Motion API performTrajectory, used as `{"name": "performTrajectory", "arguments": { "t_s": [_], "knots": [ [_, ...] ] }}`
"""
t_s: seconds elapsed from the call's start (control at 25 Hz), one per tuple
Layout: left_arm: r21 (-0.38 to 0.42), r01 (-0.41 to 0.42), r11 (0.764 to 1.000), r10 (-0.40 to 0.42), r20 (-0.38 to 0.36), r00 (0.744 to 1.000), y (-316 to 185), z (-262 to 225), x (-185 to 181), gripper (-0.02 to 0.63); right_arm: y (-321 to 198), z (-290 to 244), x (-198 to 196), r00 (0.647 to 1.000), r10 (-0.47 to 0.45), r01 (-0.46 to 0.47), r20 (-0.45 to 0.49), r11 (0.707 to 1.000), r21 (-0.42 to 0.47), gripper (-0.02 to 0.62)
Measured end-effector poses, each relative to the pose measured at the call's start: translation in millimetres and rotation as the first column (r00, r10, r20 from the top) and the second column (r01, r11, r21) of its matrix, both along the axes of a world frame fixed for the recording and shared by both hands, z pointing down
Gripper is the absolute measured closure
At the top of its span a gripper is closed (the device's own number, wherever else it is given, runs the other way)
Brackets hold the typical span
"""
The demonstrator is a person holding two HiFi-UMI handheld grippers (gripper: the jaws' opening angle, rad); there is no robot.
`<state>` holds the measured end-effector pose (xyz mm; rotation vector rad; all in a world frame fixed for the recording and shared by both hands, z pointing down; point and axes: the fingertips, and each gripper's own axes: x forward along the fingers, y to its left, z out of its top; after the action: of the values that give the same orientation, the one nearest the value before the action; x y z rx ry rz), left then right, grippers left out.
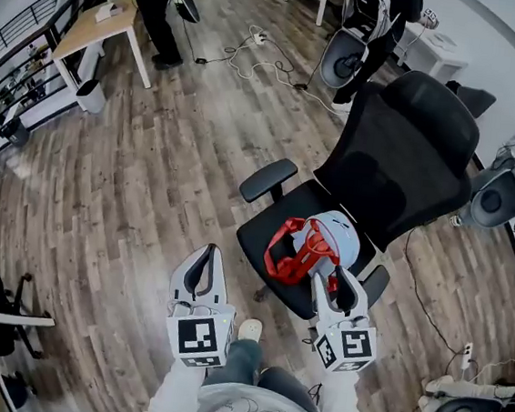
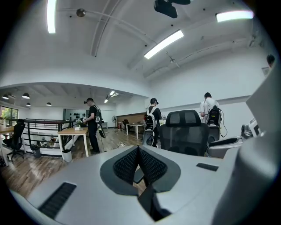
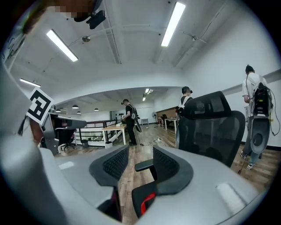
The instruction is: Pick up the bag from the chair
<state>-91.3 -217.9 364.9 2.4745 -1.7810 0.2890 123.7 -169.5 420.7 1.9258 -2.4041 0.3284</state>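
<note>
Bag [image 1: 327, 244], pale blue with red handles [image 1: 294, 250], is seen lying on the seat of the black chair [image 1: 401, 142], right of centre in the head view and close to the seat's front edge. It is judged to be soft and light, since the body is slumped and rounded; it would be expected to sag and swing once lifted. The looped handles, which lie on the side of the bag toward the frame's left, are judged the best place to be pinched, as the smooth body would be likely to slip or crumple. What is held inside the bag cannot be made out: no opening is shown.

The right gripper [image 1: 337, 275] is held just below the bag with its jaws spread; nothing is caught between them, and only the chair's armrest [image 3: 147, 165] is seen beyond the gap. The left gripper [image 1: 207, 252] is held at the lower centre, over bare floor, with its pads pressed together on nothing.
</note>
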Motion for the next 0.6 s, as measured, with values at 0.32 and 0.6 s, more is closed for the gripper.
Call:
{"name": "performTrajectory", "arguments": {
  "t_s": [0.32,0.6],
  "knots": [
    [-0.055,-0.013,0.998,0.012,-0.022,1.000,-24,40,-2,0.601,-17,52,-2,1.000,0.015,-0.014,0.010,0.999,-0.052,0.397],
    [-0.114,-0.023,0.993,0.020,-0.026,0.999,-32,81,2,0.601,-24,103,3,1.000,0.004,-0.003,0.012,0.991,-0.132,0.397]
  ]
}}
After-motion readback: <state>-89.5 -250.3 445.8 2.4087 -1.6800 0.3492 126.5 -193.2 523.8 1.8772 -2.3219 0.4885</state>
